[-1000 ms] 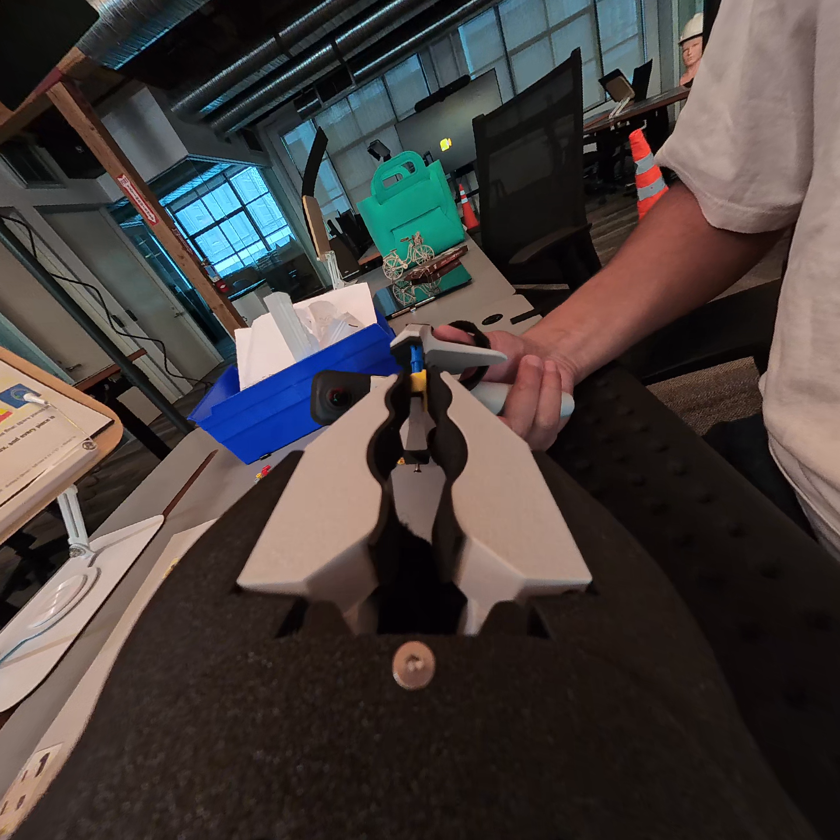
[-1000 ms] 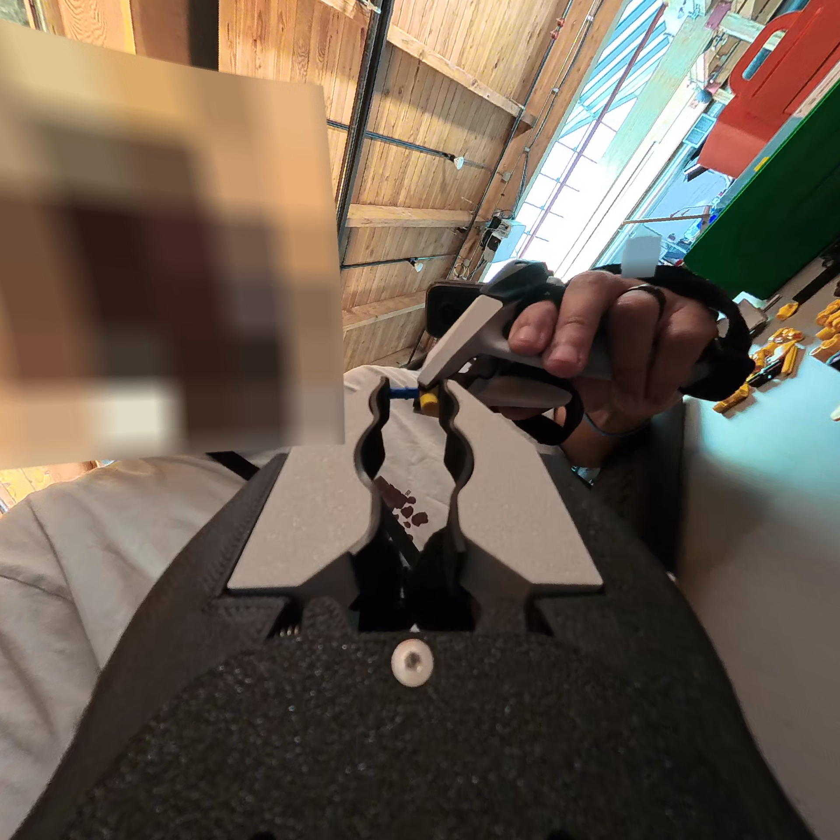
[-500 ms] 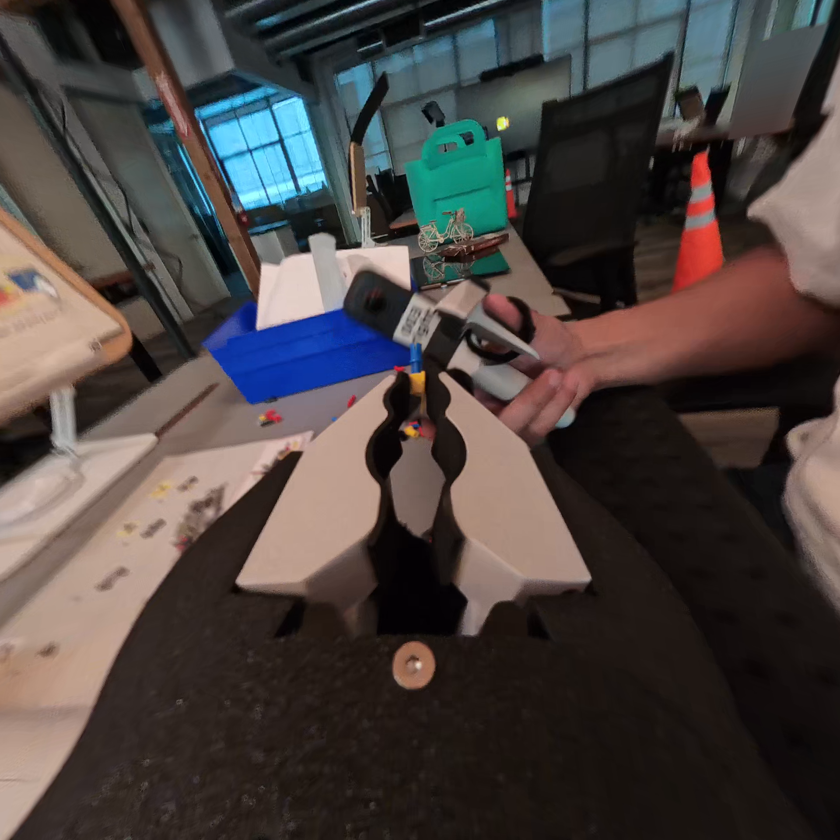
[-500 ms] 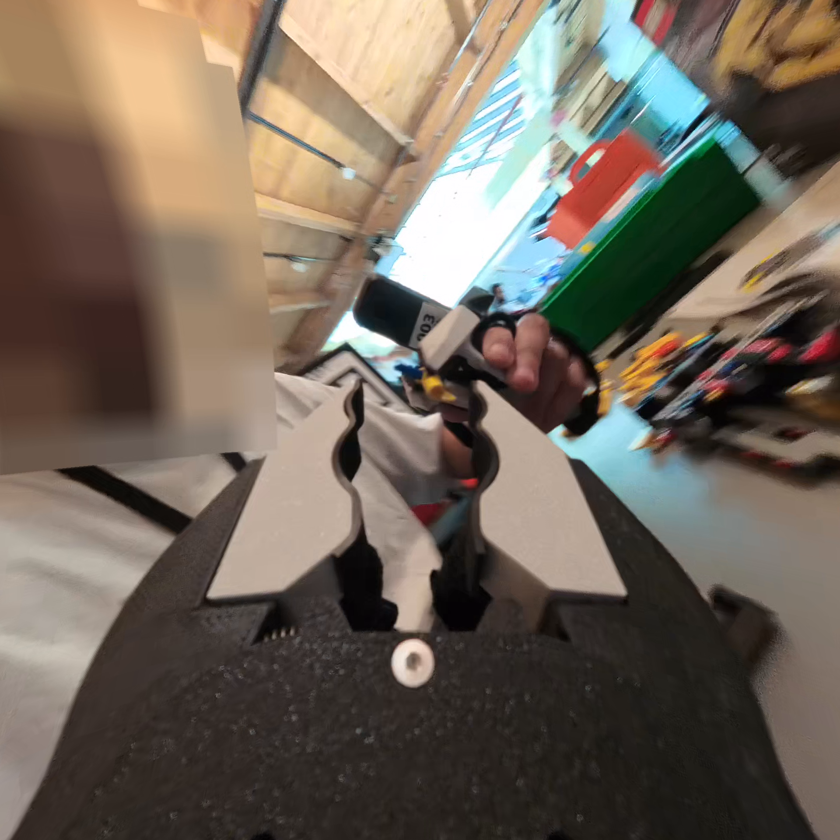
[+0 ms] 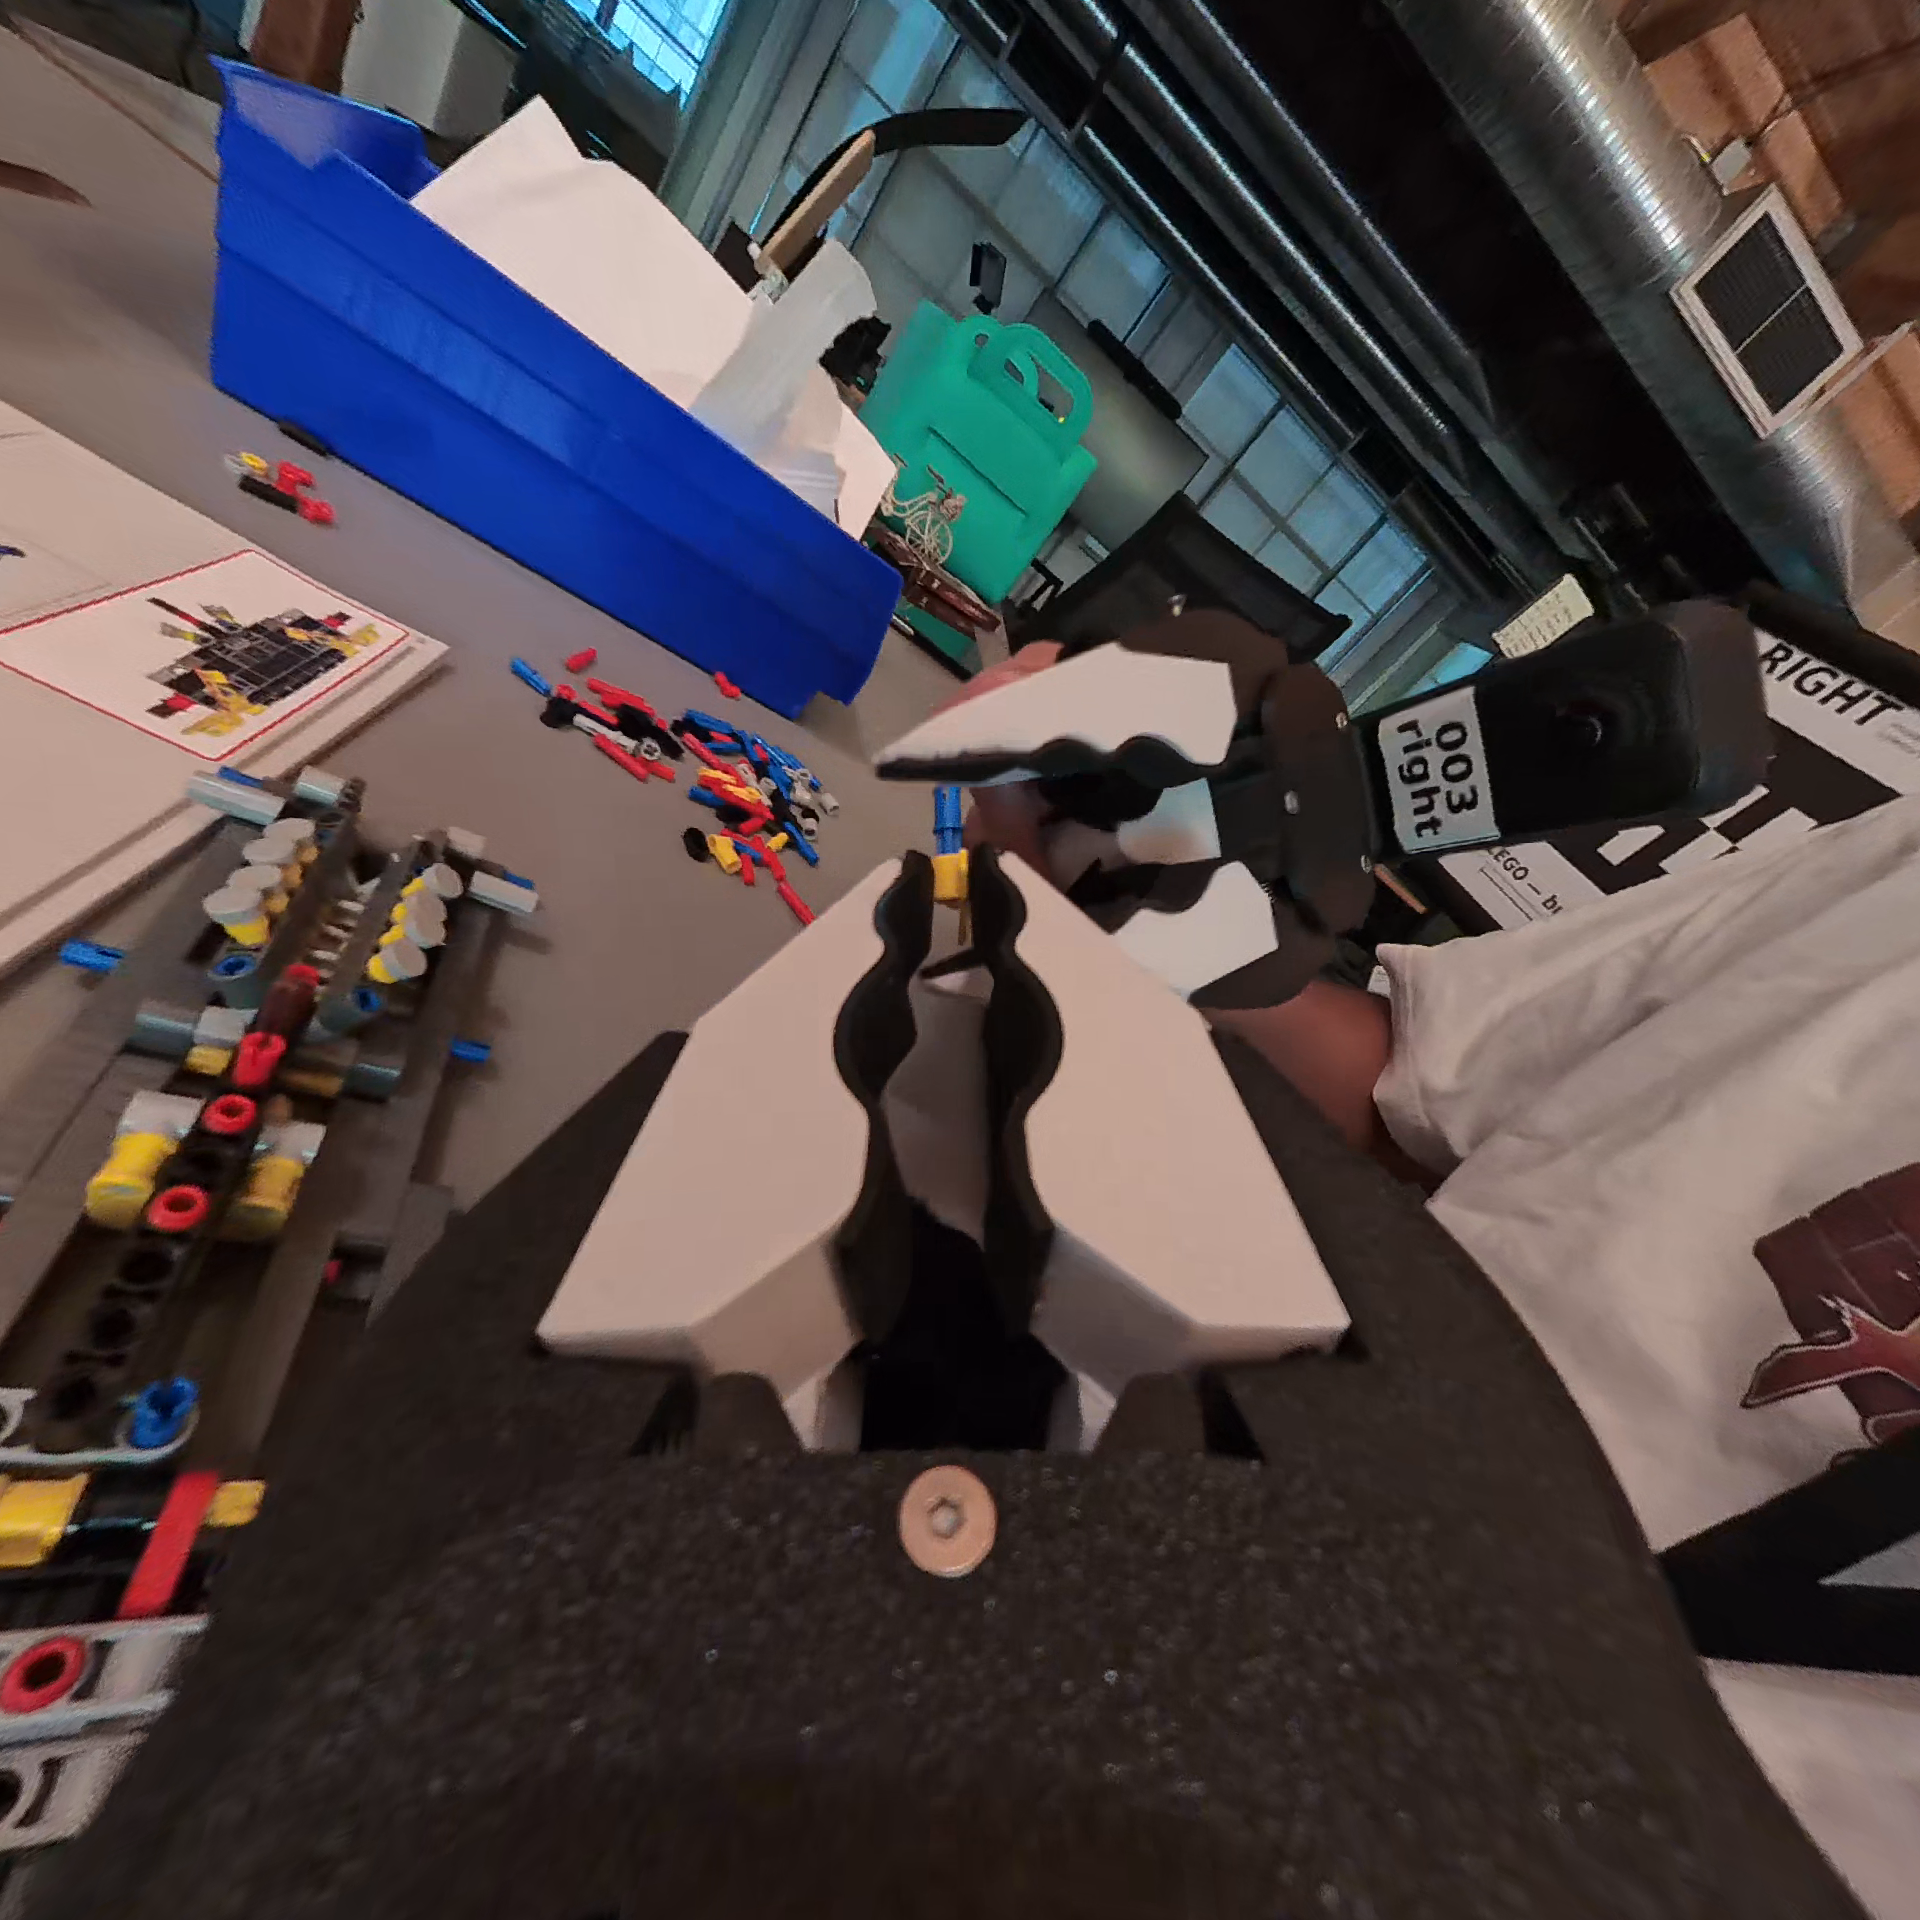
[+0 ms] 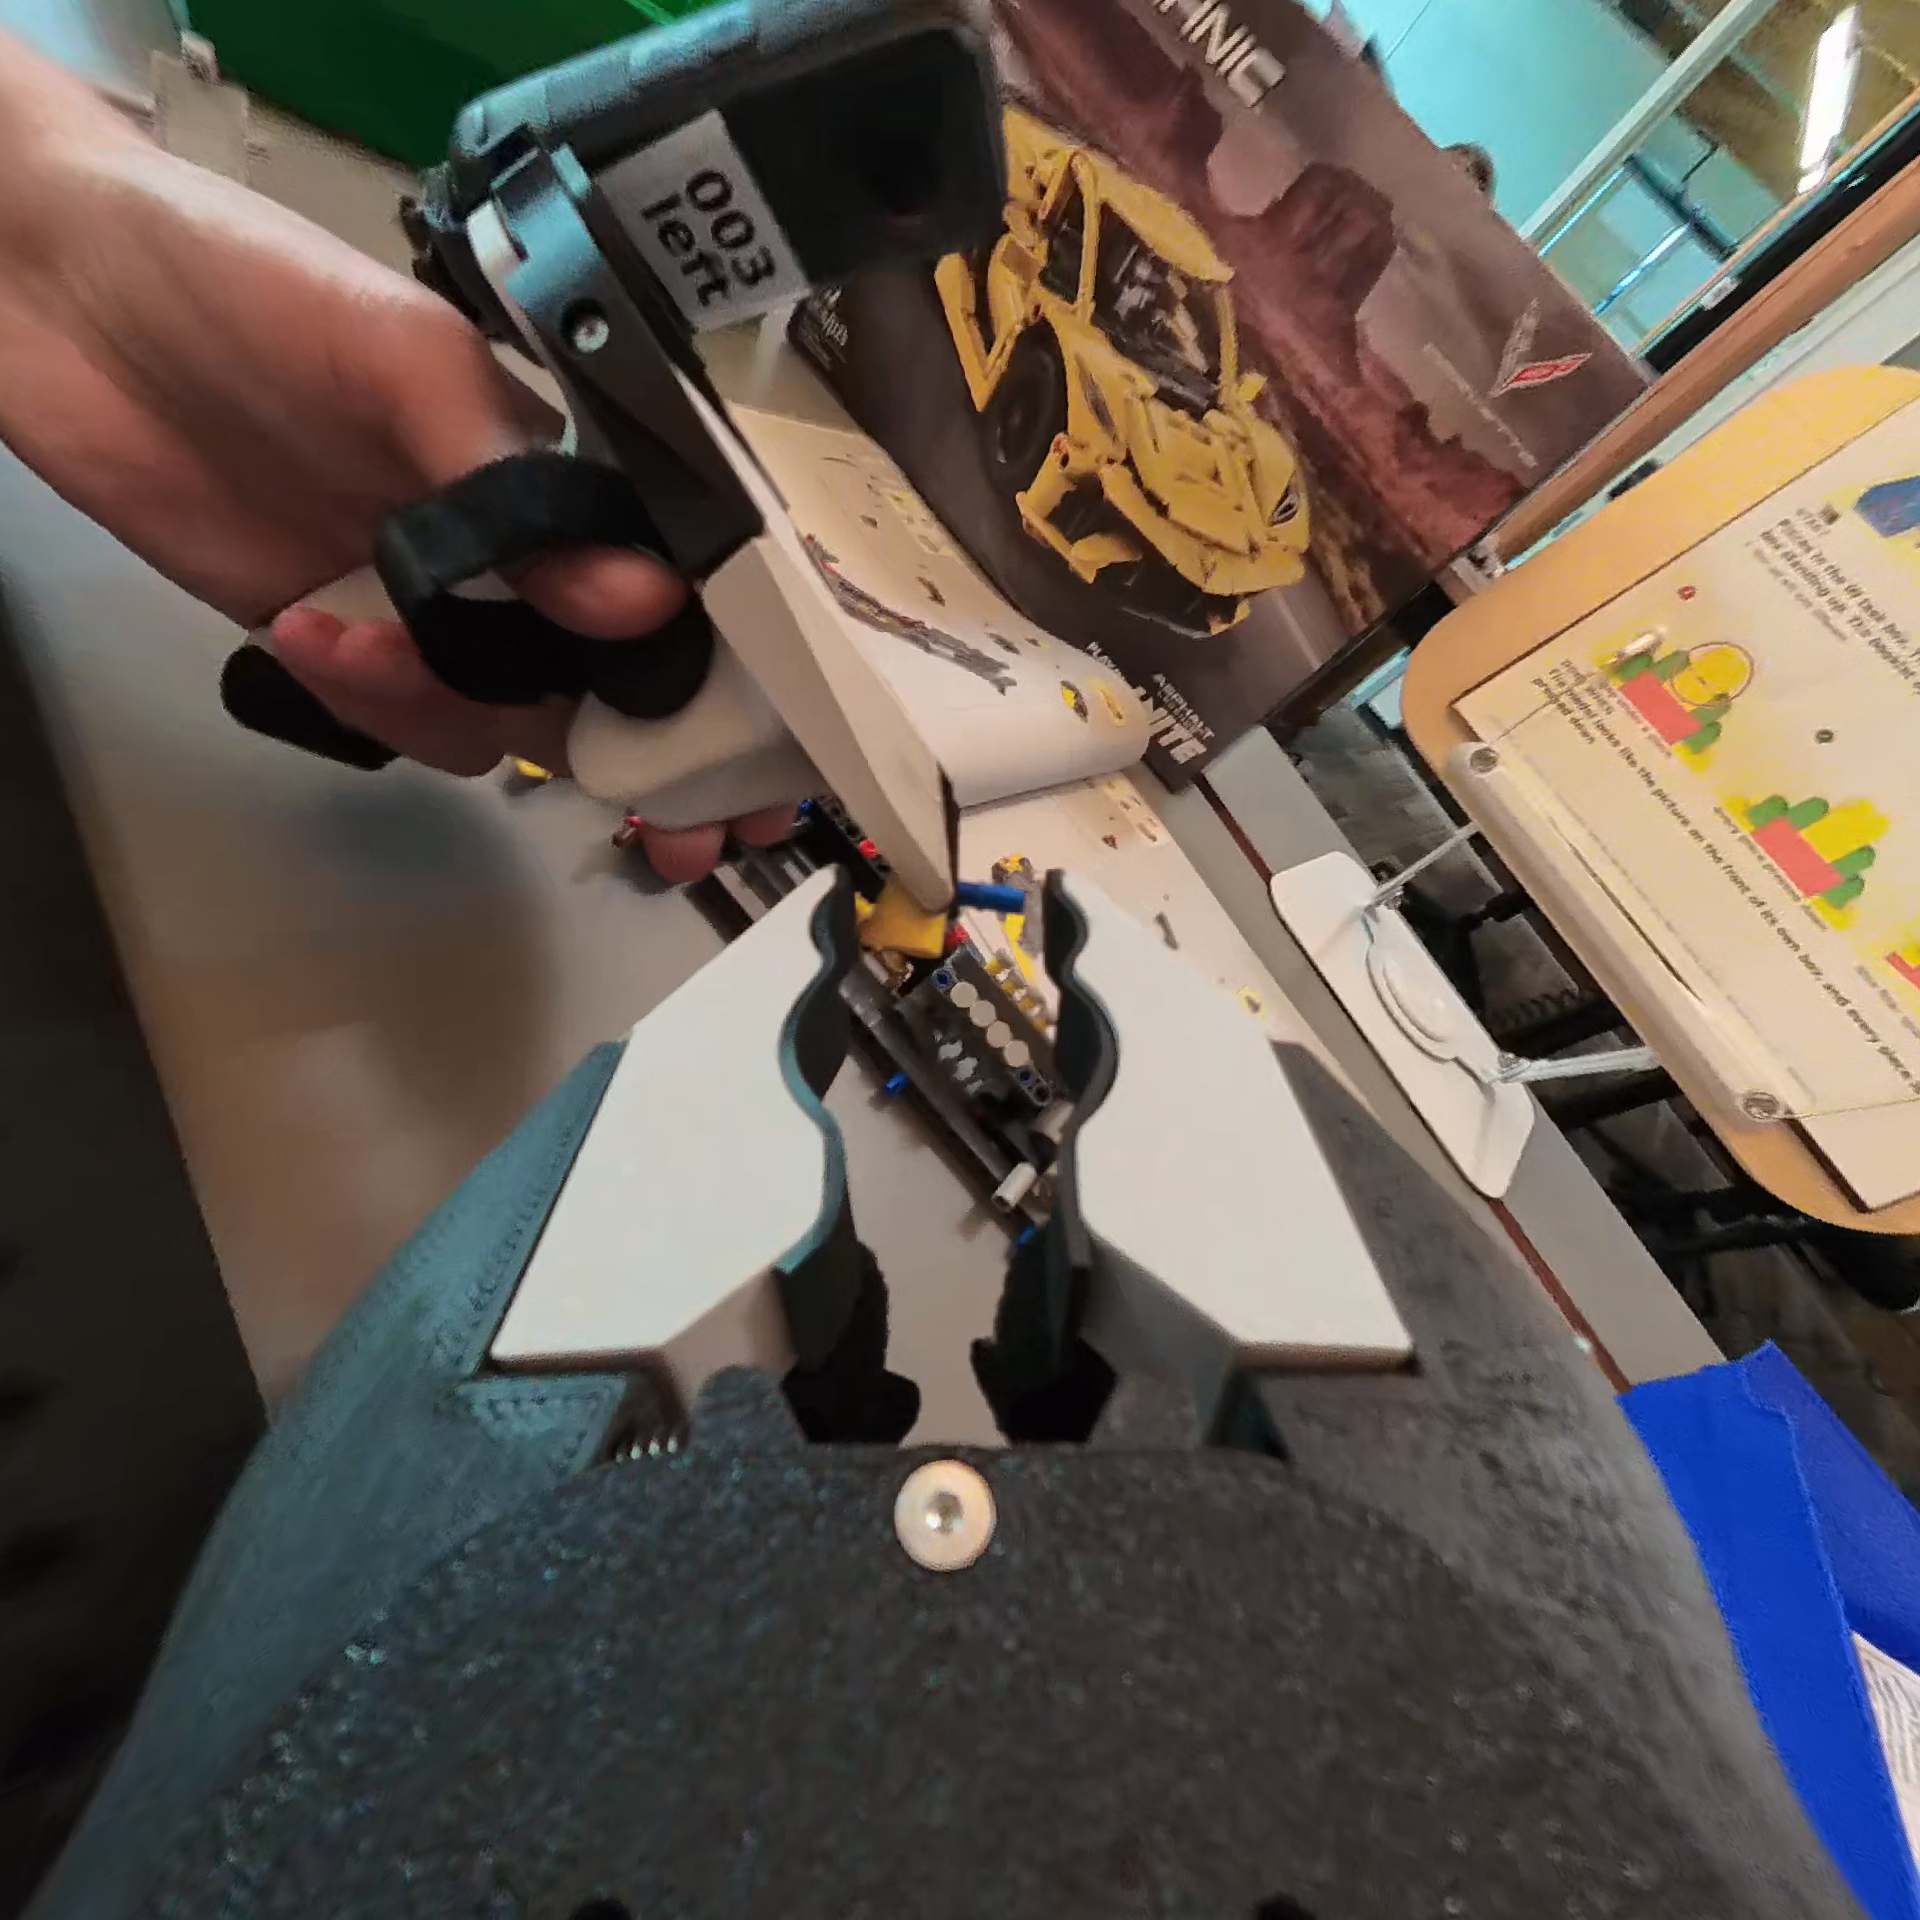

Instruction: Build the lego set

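Left gripper (image 5: 951,883) pinched on yellow piece (image 5: 948,875) with blue pin (image 5: 945,810); right gripper (image 6: 940,899) open, empty. Risk: bumped piece dropping onto bench (image 5: 582,831).

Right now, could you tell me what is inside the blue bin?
White paper sheets stick up out of the blue bin. Its wall hides anything lying beneath them.

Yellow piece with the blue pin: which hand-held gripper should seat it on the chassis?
Left, probably: it already pinches the yellow piece; the right is open and holds nothing.
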Action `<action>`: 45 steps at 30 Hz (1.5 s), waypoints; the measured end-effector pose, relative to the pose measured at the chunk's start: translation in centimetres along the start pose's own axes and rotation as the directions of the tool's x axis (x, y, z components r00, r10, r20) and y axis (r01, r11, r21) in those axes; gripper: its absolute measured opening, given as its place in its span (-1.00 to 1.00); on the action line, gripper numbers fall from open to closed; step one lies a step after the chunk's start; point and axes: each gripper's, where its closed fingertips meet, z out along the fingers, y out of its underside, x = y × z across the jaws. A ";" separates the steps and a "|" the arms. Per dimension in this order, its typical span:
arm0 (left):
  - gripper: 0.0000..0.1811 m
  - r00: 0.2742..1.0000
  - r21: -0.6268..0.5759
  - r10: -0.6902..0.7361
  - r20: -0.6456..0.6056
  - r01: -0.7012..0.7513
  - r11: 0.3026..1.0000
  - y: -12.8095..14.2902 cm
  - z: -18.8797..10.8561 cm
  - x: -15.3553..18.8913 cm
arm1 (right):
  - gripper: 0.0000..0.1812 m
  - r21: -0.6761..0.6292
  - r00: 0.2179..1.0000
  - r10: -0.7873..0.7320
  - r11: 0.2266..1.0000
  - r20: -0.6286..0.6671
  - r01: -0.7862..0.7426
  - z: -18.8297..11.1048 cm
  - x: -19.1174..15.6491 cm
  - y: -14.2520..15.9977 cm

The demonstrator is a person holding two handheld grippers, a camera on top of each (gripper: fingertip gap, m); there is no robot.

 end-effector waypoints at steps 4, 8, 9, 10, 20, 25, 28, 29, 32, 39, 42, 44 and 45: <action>-0.93 1.000 0.003 -0.027 -0.013 0.027 1.000 0.0 0.0 0.0 | -0.67 -0.027 1.000 -0.019 0.999 0.001 0.019 0.3 -0.1 0.5; -0.94 0.999 -0.019 -0.035 -0.007 0.035 0.999 0.4 0.1 -0.3 | -0.70 -0.034 0.999 -0.037 0.999 -0.018 0.036 0.5 -0.2 0.9; -0.93 1.000 -0.029 -0.019 0.003 0.019 0.999 0.6 0.1 -0.4 | -0.70 -0.042 0.998 -0.053 0.998 -0.026 0.052 0.5 -0.3 1.0; -0.93 1.000 -0.038 0.002 0.014 -0.001 0.999 0.7 0.1 -0.4 | -0.71 -0.053 0.997 -0.064 0.997 -0.033 0.063 0.5 -0.3 1.1; -0.93 0.987 -0.126 0.093 0.135 -0.076 0.989 1.3 0.1 -2.0 | -0.71 -0.113 0.981 -0.165 0.982 -0.096 0.154 1.5 -0.1 2.1; -0.93 0.990 -0.155 0.028 0.135 -0.007 0.988 1.7 -0.4 -2.4 | -0.71 -0.123 0.954 -0.269 0.959 -0.129 0.254 1.9 -0.7 2.0; -0.93 0.995 -0.148 0.002 0.102 0.013 0.989 1.5 -0.4 -2.1 | -0.73 -0.088 0.980 -0.176 0.982 -0.089 0.168 1.7 -0.6 1.7; -0.93 0.996 -0.151 0.000 0.092 0.014 0.988 1.5 -0.4 -2.0 | -0.73 -0.087 0.981 -0.174 0.982 -0.085 0.167 1.6 -0.6 1.6; -0.92 0.996 -0.165 0.023 0.089 -0.008 0.986 1.5 -0.7 -2.0 | -0.74 -0.099 0.982 -0.155 0.985 -0.110 0.144 1.6 -0.3 1.9; -0.94 0.991 -0.194 0.090 0.097 -0.070 0.978 1.8 -0.6 -2.2 | -0.73 -0.117 0.981 -0.159 0.982 -0.108 0.146 1.4 -0.4 2.5; -0.95 0.989 -0.211 0.104 0.110 -0.079 0.974 2.1 -0.6 -2.4 | -0.73 -0.128 0.983 -0.156 0.981 -0.093 0.144 1.6 -0.6 2.7; -0.95 0.987 -0.217 0.109 0.117 -0.082 0.973 2.2 -0.6 -2.6 | -0.73 -0.135 0.985 -0.154 0.981 -0.079 0.142 1.6 -0.8 2.9; -0.95 0.987 -0.220 0.106 0.118 -0.078 0.972 2.3 -0.6 -2.6 | -0.72 -0.141 0.987 -0.147 0.981 -0.069 0.136 1.7 -0.8 3.0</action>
